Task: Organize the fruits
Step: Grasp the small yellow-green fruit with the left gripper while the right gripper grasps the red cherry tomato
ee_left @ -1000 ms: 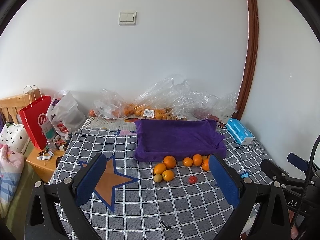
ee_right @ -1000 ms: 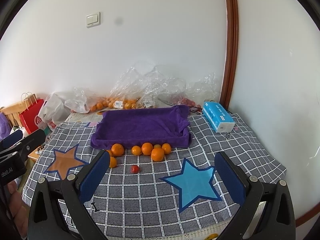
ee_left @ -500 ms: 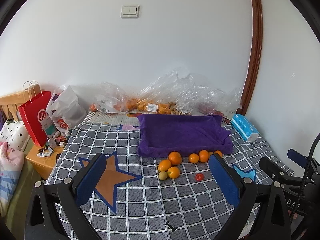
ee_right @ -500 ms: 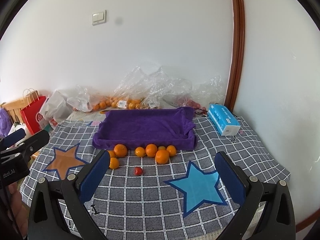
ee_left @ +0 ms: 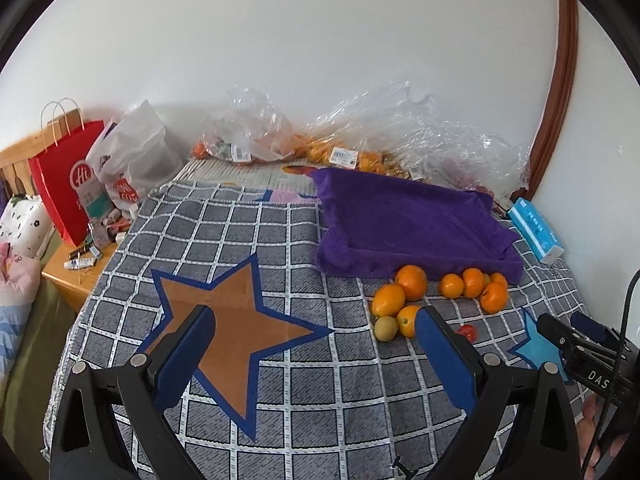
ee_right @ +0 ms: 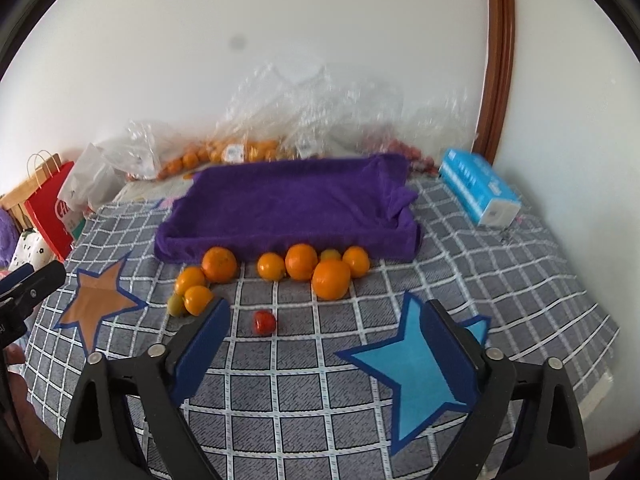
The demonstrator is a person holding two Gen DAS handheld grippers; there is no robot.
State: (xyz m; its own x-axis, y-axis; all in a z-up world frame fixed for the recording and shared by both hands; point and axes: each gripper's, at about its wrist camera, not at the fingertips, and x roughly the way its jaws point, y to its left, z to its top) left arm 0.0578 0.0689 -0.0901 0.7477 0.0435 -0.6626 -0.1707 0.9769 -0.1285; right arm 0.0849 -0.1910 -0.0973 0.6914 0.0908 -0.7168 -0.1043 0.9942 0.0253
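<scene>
Left wrist view: the left claw (ee_left: 310,334) hangs over the checked cloth (ee_left: 280,396) that covers the bench, its blue pads spread wide with nothing between them. Beneath it lies an orange star patch (ee_left: 236,328). To its right, the loose fruit sits on the cloth just in front of the purple towel-lined tray (ee_left: 408,228): a cluster of oranges (ee_left: 412,282), a small yellow-green fruit (ee_left: 386,328) touching two of them, and a small red tomato (ee_left: 467,332) lying apart, partly hidden behind the claw's right finger. The tray holds no fruit. Behind it, against the wall, are crumpled clear plastic bags (ee_left: 400,136) with more oranges inside. A blue tissue pack (ee_left: 538,236) lies to the right of the tray. A red paper bag (ee_left: 66,184) stands at the far left beside a white plastic bag (ee_left: 132,160). The right claw's black frame shows at the right edge.

Right wrist view: the right claw (ee_right: 324,334) has just been closing a little, yet its pads stand well apart and hold nothing. The red tomato (ee_right: 265,322) lies on the cloth between the fingers, just beyond their tips, untouched. Beyond it the oranges (ee_right: 330,278) line the tray's near wall (ee_right: 280,246), some touching it. A blue star patch (ee_right: 416,364) lies under the right finger. The tissue pack (ee_right: 480,192) rests right of the tray.
</scene>
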